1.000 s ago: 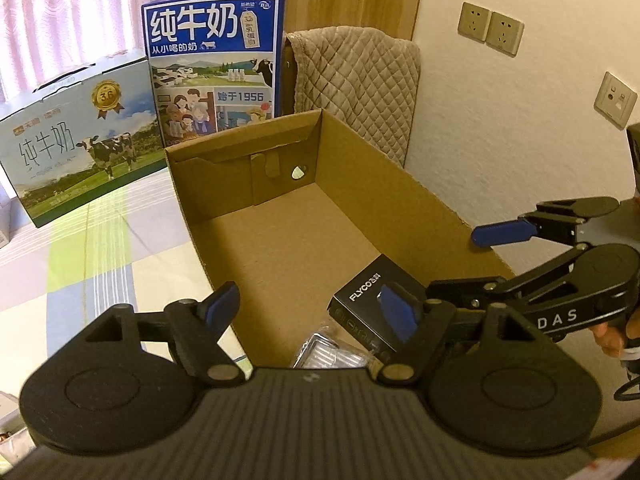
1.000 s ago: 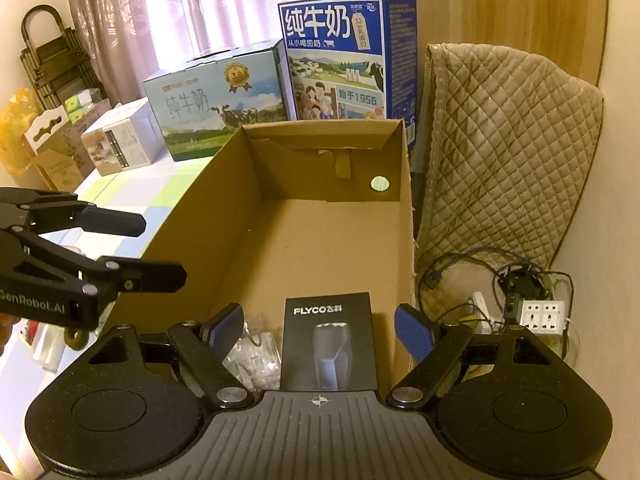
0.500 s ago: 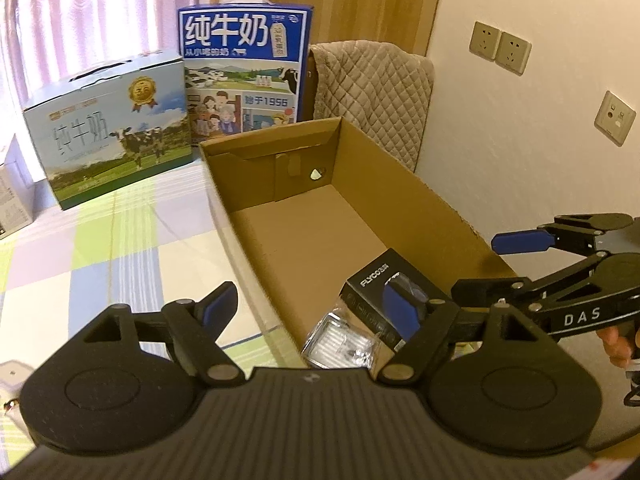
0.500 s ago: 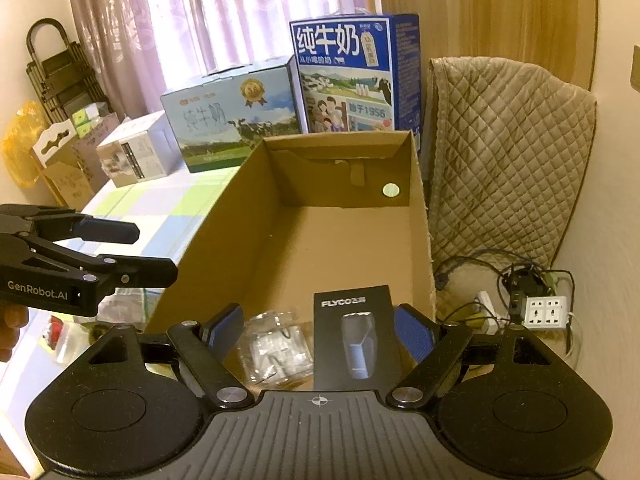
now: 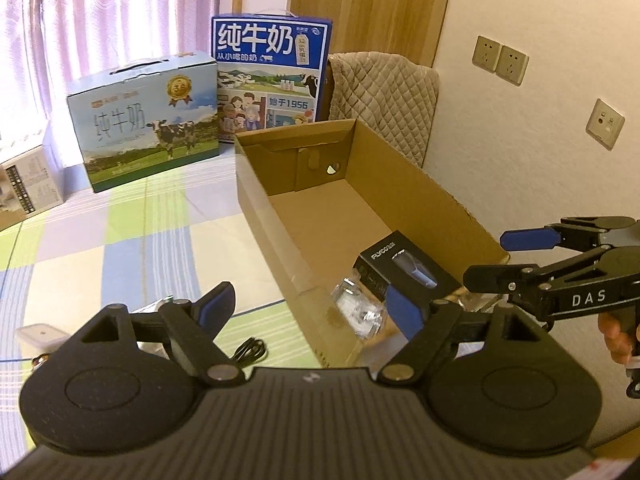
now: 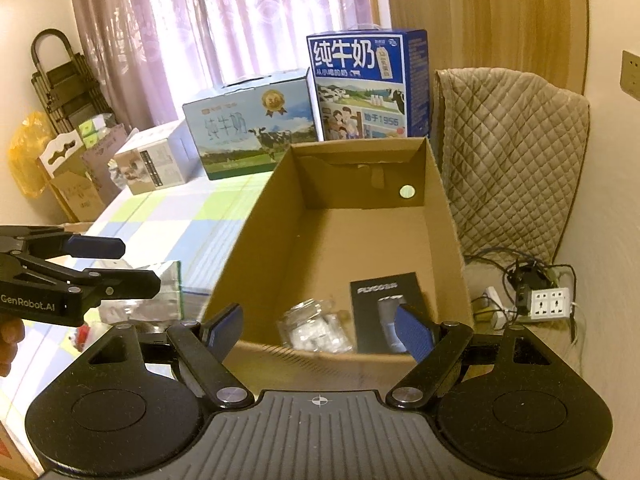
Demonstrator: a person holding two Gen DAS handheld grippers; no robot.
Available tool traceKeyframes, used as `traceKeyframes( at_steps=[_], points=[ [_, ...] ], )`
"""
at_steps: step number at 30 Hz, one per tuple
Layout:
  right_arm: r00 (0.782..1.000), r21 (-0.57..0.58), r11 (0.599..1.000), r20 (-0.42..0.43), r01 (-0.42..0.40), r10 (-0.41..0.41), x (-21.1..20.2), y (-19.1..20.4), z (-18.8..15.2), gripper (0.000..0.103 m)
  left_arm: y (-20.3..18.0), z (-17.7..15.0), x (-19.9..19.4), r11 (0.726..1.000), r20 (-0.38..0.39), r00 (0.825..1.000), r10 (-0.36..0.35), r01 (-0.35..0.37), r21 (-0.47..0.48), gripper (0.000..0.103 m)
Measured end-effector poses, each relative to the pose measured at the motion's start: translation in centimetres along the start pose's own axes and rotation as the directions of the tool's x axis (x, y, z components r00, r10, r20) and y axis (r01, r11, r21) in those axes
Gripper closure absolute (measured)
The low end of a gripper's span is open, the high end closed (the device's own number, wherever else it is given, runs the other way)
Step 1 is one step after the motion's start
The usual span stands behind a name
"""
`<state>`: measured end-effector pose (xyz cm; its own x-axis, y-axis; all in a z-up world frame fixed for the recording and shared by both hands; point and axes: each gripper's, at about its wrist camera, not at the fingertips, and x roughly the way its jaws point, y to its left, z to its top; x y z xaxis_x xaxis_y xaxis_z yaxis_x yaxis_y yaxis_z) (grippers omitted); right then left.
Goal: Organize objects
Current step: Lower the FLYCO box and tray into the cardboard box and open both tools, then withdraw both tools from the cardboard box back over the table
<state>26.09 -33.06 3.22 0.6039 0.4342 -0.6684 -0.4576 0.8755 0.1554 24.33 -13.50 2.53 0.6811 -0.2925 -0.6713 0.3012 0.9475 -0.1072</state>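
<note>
The cardboard box (image 6: 348, 248) stands open on the checked tablecloth (image 5: 132, 240), against the wall, and already holds two things at its near end: a black shaver box (image 6: 384, 304) lying flat and a clear plastic packet (image 6: 316, 326) just beside it on the left. I hold both tongs apart and empty: the left gripper (image 5: 316, 306) hangs over the near left corner of the box, the right gripper (image 6: 320, 328) above its near rim. Outside the box, near the left wall, I see a black cable (image 5: 250, 350), a small white case (image 5: 40, 334) and a silvery pouch (image 6: 160, 292), which I judge to be what remains to be packed. The risks, as I judge them: the loose cable may slip from the pads or snag on the box wall; a fingertip may catch the thin rim and drag the light box; the two grippers, close together here, may collide. Milk cartons (image 5: 272, 76) stand behind, well apart.
</note>
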Motion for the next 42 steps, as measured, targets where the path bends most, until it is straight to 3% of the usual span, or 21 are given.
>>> traceKeyframes(
  at_steps=[23, 42],
  points=[
    [0.996, 0.042, 0.997, -0.054, -0.066, 0.068, 0.8, 9.7, -3.3, 0.023, 8.8, -7.0, -7.4, 0.991, -0.066, 0.994, 0.089, -0.095, -0.098, 0.021],
    [0.974, 0.029, 0.994, -0.198, -0.109, 0.112, 7.7, 16.5, -6.7, 0.023, 17.1, -14.0, -7.7, 0.938, -0.215, 0.951, 0.222, -0.268, -0.220, 0.021]
  ],
)
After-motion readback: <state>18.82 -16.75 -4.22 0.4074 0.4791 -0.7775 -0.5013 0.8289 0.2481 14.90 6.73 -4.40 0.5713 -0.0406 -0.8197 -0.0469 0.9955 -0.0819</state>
